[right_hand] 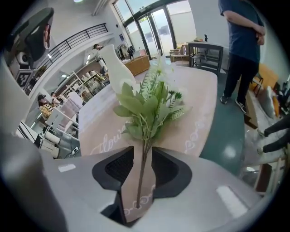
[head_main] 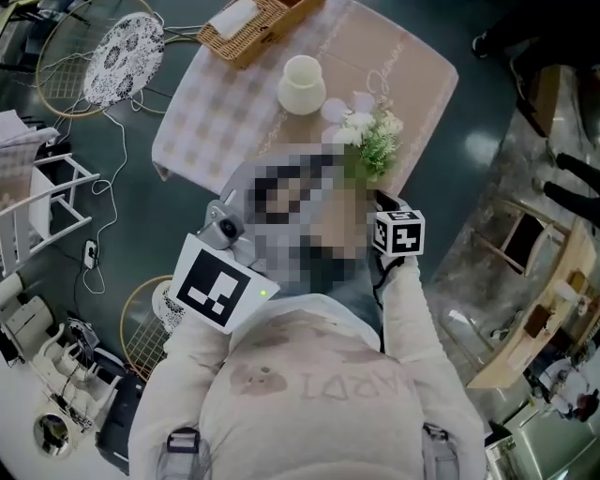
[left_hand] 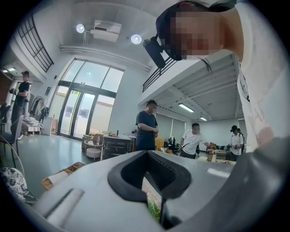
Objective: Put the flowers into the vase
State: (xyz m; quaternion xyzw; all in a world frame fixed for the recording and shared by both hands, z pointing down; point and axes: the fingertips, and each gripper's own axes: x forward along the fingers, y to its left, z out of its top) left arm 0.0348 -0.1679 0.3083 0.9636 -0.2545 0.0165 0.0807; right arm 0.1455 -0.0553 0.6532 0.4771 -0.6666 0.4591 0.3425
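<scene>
A bunch of white flowers with green leaves (head_main: 375, 141) lies on the pink tablecloth (head_main: 412, 66), its stem pointing at me. A white vase (head_main: 301, 84) stands upright just beyond it. In the right gripper view the right gripper (right_hand: 142, 167) points down at the flowers (right_hand: 152, 102). Its jaws are open on either side of the thin stem, with cloth showing on both sides of it. The vase (right_hand: 118, 68) rises behind and to the left. The left gripper (left_hand: 153, 181) points level and is open and empty; a strip of cloth and greenery shows through its gap.
A wicker basket (head_main: 253, 23) sits on the table's far corner. Wire-frame chairs (head_main: 103, 52) and a white rack (head_main: 52, 202) stand on the floor to the left. Someone in a dark shirt (right_hand: 242, 45) stands by the table's far end, and others (left_hand: 192, 140) are further back.
</scene>
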